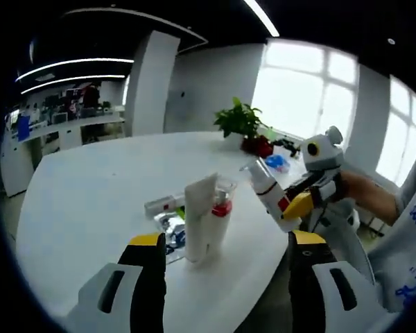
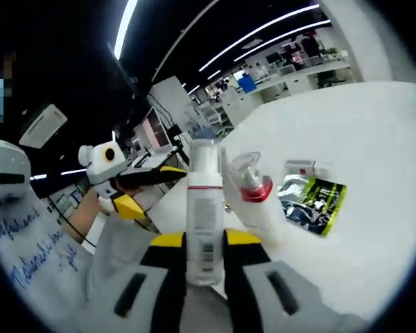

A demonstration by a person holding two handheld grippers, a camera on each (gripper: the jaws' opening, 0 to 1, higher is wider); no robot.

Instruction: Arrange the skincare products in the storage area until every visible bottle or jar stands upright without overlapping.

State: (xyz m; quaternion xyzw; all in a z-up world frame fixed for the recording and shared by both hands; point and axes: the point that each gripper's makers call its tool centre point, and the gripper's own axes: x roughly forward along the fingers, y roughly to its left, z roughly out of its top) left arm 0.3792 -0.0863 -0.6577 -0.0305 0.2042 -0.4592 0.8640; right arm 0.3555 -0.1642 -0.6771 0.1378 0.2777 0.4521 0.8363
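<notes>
- Currently, the right gripper (image 2: 205, 239) is clamping a white pump bottle (image 2: 204, 215) between its yellow-tipped jaws, holding it off the white table (image 2: 374, 139); in the right gripper view the bottle is standing roughly upright at 6 o'clock.
- In the left gripper view, the same pump bottle (image 1: 269, 192) is appearing at 3 o'clock, tilted, beyond the table edge, with the right gripper (image 1: 298, 205) gripping its lower end.
- The left gripper (image 1: 227, 243) is hovering with its jaws spread wide and nothing between them.
- A white tube (image 1: 198, 218) is standing on end on the table (image 1: 83, 201), just ahead of the left gripper's jaws.
- A clear bottle with a red collar (image 1: 220, 215) is standing touching or just beside the tube, at its 3 o'clock.
- A foil sachet (image 2: 310, 201) with a green edge is lying flat near the bottle with the red collar.
- A small white box (image 2: 304, 167) is lying at the sachet's 12 o'clock; whether they are touching is unclear.
- A potted plant (image 1: 240, 123) is standing at the table's far edge.
</notes>
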